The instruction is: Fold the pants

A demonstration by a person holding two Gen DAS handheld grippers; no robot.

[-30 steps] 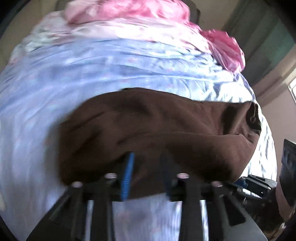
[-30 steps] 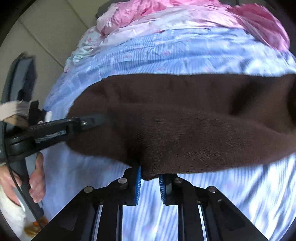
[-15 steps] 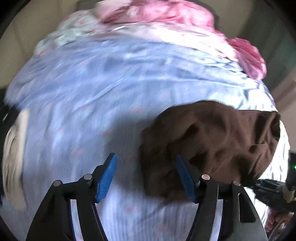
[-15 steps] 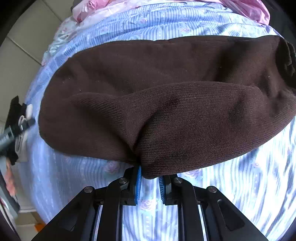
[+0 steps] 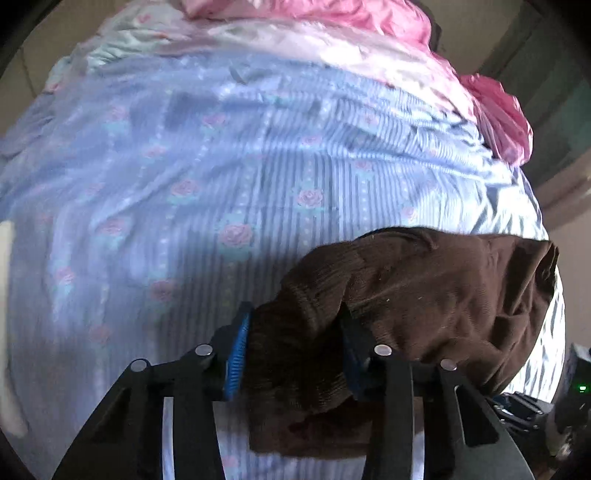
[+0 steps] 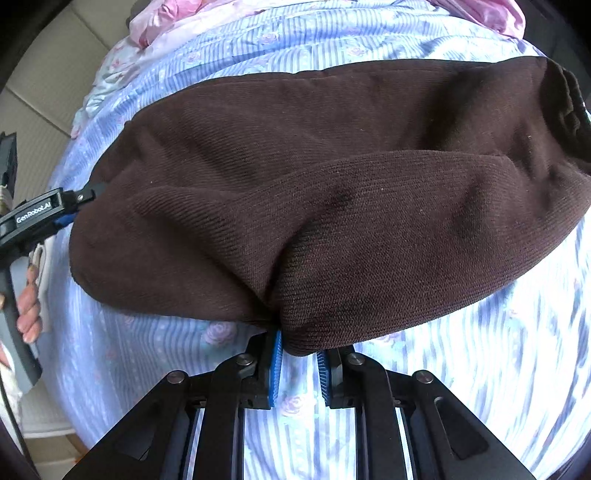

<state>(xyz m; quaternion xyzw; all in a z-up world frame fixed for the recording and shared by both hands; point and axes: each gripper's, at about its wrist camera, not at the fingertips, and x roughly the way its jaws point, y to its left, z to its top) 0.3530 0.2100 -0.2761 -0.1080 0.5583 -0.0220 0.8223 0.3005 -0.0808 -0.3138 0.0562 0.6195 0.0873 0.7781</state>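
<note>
Brown knit pants (image 6: 332, 177) lie folded lengthwise across the blue striped bedsheet (image 6: 480, 369). My right gripper (image 6: 298, 356) is shut on the near folded edge of the pants, with fabric pinched between its blue pads. In the left wrist view, my left gripper (image 5: 293, 350) is closing on the bunched left end of the pants (image 5: 424, 295), and the cloth fills the gap between its pads. The right wrist view shows the left gripper (image 6: 86, 195) from the side at that same end, held by a hand (image 6: 29, 306).
A rumpled pink quilt (image 5: 332, 22) is heaped at the far side of the bed. The bed's left edge (image 6: 62, 369) drops to a light floor. Bare sheet (image 5: 147, 221) spreads left of the pants.
My left gripper let go of the pants, opened wide, shifted towards their left end and closed on the fabric there. The right gripper sank with its edge; the pants now rest lower.
</note>
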